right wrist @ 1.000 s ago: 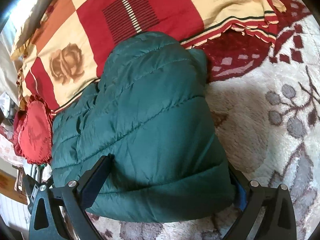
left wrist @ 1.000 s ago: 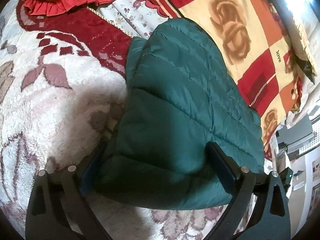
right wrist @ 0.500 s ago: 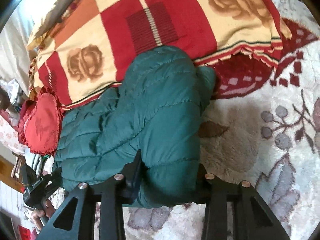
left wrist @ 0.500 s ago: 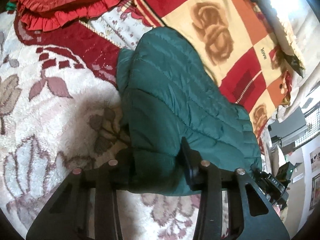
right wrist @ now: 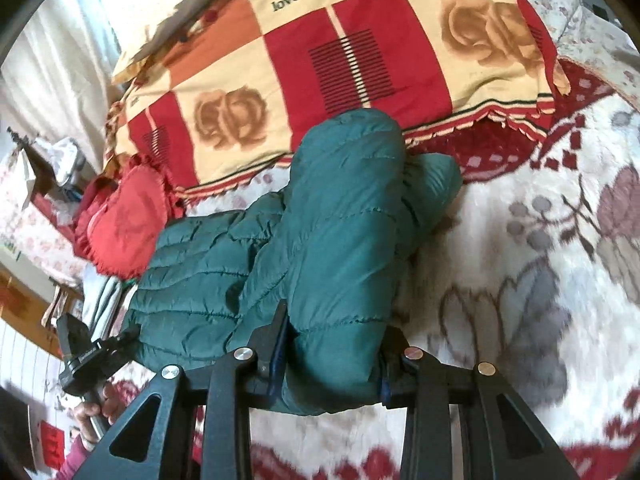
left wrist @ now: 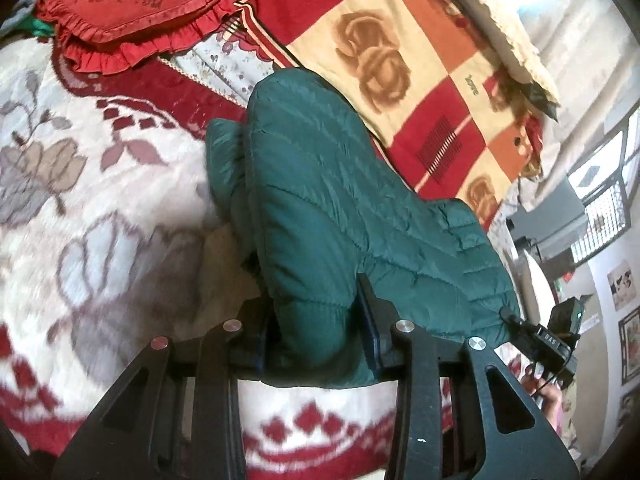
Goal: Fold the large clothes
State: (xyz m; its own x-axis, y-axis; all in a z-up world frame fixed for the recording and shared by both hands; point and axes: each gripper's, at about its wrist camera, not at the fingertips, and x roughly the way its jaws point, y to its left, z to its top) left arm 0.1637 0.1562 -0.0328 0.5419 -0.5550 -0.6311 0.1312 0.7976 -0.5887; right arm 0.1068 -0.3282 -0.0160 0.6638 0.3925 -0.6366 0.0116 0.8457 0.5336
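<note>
left gripper (left wrist: 316, 320): jaws closing, pads pinched on near hem of green puffer jacket (left wrist: 340, 208); narrow gap, padded fabric bunched between the fingers.
right gripper (right wrist: 334, 352): last readings steady, clamped on the other near corner of the same hem; fabric fills the gap.
jacket: quilted, dark green, on the floral plush blanket (left wrist: 100, 200) covering the bed; near edge raised in both grippers, far end draped up onto the checked rose blanket (left wrist: 400, 52). Folded sleeve pokes out at the far side, resting on the plush blanket.
cross views: right gripper visible at right edge of left wrist view (left wrist: 554, 342), hand on its handle below; left gripper at lower left of right wrist view (right wrist: 90, 354), hand gripping the handle.
writing, checked blanket: "love" in dark letters on a cream square (right wrist: 285, 1).
writing, heart cushion (left wrist: 132, 4): red, frilled, at far edge of the bed; "I LOVE YOU" stitched across, faint.
writing, right gripper body: small white letters, looks like "DAS", not sure.
wall at right of left wrist view: framed pictures (left wrist: 630, 348), text unreadable.
</note>
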